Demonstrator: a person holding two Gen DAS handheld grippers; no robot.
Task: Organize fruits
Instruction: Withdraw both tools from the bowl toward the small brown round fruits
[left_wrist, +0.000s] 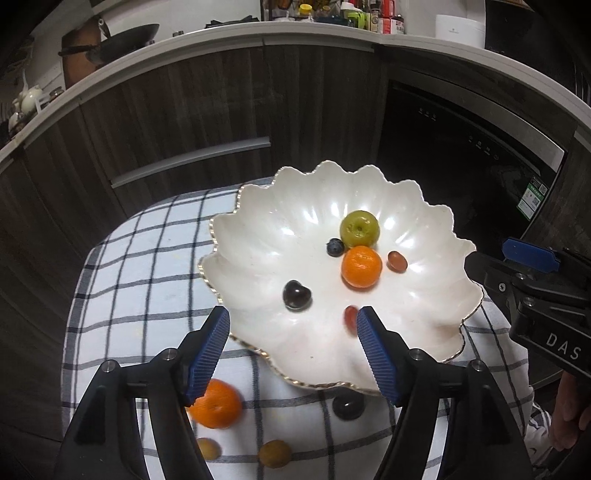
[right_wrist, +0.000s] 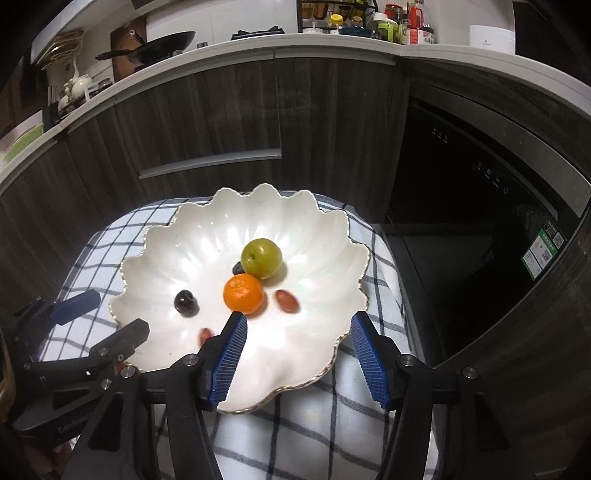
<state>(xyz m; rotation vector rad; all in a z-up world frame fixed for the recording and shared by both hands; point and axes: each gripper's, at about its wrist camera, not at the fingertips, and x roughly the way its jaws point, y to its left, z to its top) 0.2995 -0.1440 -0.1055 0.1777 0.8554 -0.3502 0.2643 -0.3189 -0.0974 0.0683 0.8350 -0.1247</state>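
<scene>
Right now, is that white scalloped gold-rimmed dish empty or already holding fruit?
Holding fruit. The white scalloped dish contains a green plum-like fruit, a small orange and a dark cherry.

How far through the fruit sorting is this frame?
Roughly halfway. Six fruits lie in the scalloped dish, among them a green plum and a tangerine. The left gripper and right gripper are open and empty. Four fruits remain on the checked cloth, including another tangerine.
</scene>
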